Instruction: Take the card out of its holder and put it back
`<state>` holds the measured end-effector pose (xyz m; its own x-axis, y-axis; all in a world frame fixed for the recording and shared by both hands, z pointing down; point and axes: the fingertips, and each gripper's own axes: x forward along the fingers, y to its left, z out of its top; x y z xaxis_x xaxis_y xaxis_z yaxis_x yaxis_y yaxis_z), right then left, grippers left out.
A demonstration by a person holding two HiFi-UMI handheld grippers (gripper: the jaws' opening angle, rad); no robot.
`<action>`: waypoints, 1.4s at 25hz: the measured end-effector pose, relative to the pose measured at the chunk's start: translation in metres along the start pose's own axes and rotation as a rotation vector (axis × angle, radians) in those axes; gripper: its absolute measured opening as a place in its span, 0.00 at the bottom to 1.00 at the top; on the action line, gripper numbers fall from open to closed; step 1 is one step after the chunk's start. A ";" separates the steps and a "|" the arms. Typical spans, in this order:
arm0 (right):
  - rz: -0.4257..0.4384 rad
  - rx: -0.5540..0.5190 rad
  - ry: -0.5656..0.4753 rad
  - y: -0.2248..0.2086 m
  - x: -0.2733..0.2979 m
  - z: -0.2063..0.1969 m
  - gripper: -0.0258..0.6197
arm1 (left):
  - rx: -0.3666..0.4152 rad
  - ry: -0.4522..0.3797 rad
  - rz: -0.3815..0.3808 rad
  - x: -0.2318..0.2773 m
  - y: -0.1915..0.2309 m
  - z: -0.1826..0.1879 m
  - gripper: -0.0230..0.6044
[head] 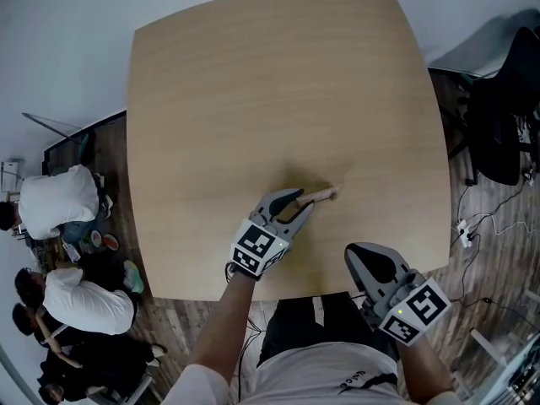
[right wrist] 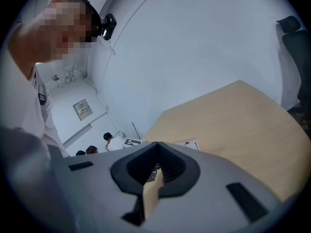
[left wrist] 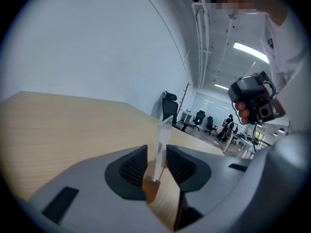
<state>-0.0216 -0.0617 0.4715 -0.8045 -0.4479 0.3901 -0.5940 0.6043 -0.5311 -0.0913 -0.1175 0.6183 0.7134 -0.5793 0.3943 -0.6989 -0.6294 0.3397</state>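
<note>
The pale wooden, square-topped bench point(head: 278, 74) is bare apart from the task's things near its front edge. The grey left claw point(left wrist: 156, 152) reaches over the bench towards them, jaws spread wide. Its ribbed black pads stand either side of the card with a gap showing, so it grips nothing. The grey right claw point(right wrist: 156, 147) hangs at the bench's near edge, jaws closed together and empty. The small brown wooden holder point(left wrist: 150, 188) rests on the bench just under the left claw's tips. The thin clear plastic card point(left wrist: 161, 140) stands upright in it. With the card seated and unheld, I cannot tell whether removal is still ahead or the return is already made.
</note>
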 end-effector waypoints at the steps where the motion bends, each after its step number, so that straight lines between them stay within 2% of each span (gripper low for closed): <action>1: -0.002 0.001 0.001 -0.001 -0.001 -0.001 0.06 | 0.003 -0.001 0.000 0.001 0.000 0.000 0.24; 4: -0.012 0.002 0.003 -0.004 -0.004 -0.004 0.06 | 0.012 -0.012 -0.007 0.004 -0.001 0.000 0.16; 10: -0.026 0.003 0.005 -0.010 -0.011 -0.009 0.06 | 0.024 -0.028 -0.023 0.006 -0.005 0.001 0.08; 23: -0.018 -0.004 -0.014 -0.013 -0.027 -0.001 0.06 | 0.076 -0.030 -0.025 0.001 -0.013 0.021 0.08; 35: 0.019 -0.019 -0.082 -0.005 -0.050 0.022 0.06 | 0.121 -0.072 0.001 -0.029 -0.036 0.084 0.08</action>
<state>0.0217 -0.0573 0.4379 -0.8132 -0.4884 0.3164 -0.5791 0.6255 -0.5229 -0.0824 -0.1216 0.5234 0.7178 -0.6126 0.3309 -0.6912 -0.6842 0.2326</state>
